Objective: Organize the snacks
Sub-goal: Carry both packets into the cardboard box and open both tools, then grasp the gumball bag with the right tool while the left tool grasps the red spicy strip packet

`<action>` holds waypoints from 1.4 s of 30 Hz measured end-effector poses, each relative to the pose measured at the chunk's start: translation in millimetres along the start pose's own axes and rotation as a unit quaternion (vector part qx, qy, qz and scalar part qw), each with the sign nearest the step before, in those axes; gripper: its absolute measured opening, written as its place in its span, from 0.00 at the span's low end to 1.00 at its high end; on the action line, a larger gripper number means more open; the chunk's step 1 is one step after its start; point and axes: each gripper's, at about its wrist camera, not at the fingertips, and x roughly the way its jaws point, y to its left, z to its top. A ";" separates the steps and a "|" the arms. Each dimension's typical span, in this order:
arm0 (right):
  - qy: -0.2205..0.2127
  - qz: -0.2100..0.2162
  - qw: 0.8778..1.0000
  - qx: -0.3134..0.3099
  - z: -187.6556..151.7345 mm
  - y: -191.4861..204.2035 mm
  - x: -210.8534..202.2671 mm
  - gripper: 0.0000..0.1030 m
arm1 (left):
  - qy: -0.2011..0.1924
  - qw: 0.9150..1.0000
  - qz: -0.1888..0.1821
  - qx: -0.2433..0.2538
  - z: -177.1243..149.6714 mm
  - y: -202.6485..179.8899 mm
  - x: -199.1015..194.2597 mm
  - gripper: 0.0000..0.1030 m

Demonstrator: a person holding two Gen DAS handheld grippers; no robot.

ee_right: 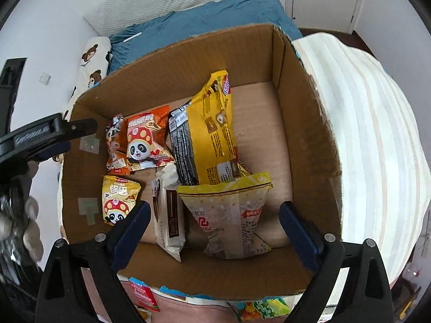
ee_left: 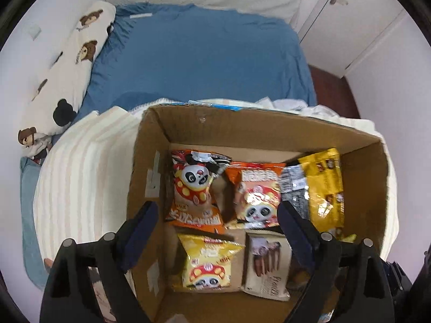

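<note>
I hold my right tongs (ee_right: 212, 223) wide apart and they grip nothing. They hang over the near side of the cardboard box (ee_right: 304, 86), looking down into it. Right between the two blue pads (ee_right: 134, 224), low in the middle of the right view, lies the pale yellow-topped bag (ee_right: 231, 215). It is the closest snack to these tongs. Its long way runs from the yellow seal up top down toward me, so it points along my tongs, and its short way goes across the gap between the pads. I think that is good for a pinch — I would just go down and squeeze its sides.

Just left of it lies the white chocolate-stick pack (ee_right: 168, 215), long way also toward me, touching the left pad's side of the view. Behind it, leaning toward the upper middle, is the big yellow bag (ee_right: 212, 134). The orange panda bag (ee_right: 146, 142) and the small yellow panda bag (ee_right: 118, 199) sit on the left side of the box.

My left tongs (ee_left: 218, 228) are spread wide too, holding nothing. They hover over the left part of the box, above the small yellow panda bag and the stick pack at the bottom middle of the left view. They are farther from the pale bag — I cannot see that bag in the left view at all.

The box sits on a striped blanket (ee_right: 377, 134) on the bed (ee_left: 202, 53).
</note>
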 end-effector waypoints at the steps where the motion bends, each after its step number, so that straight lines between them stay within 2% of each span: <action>1: -0.003 -0.001 1.000 -0.003 -1.4 0.8 -3.2 0.95 | -0.009 1.000 -0.001 0.002 -5.9 -1.3 -8.4 0.88; 6: -0.030 -0.011 0.999 -0.024 -16.1 5.6 -26.8 0.95 | -0.065 0.998 0.014 0.014 -41.5 -7.6 -51.0 0.88; 11: -0.064 0.005 0.998 -0.028 -34.8 12.7 -62.2 0.95 | -0.103 0.994 0.015 0.024 -81.3 -8.6 -87.8 0.88; 18: -0.095 0.045 0.994 -0.011 -69.8 13.5 -107.9 0.95 | -0.123 0.992 0.023 0.011 -131.0 2.8 -117.2 0.88; 23: -0.083 0.065 0.994 0.035 -113.6 -4.6 -103.0 0.95 | -0.127 0.991 0.035 -0.017 -172.8 15.6 -118.2 0.88; 26: -0.040 0.081 0.993 0.075 -140.7 -22.9 -73.4 0.95 | -0.105 0.993 0.041 -0.027 -193.8 20.4 -97.1 0.88; 32: 0.007 0.069 0.989 0.127 -174.8 -49.4 -18.8 0.95 | -0.031 0.998 0.048 -0.041 -224.9 37.4 -27.3 0.88; 37: 0.015 0.050 0.979 0.195 -179.6 -71.5 23.3 0.95 | 0.018 0.997 0.052 -0.057 -234.5 50.1 28.7 0.88; 39: 0.013 0.023 0.977 0.210 -176.7 -77.3 37.6 0.95 | 0.034 0.996 0.056 -0.059 -236.2 52.3 46.5 0.88; 42: 0.018 0.003 0.975 0.221 -172.1 -83.5 55.5 0.82 | 0.055 0.995 0.052 -0.066 -239.7 55.7 67.4 0.88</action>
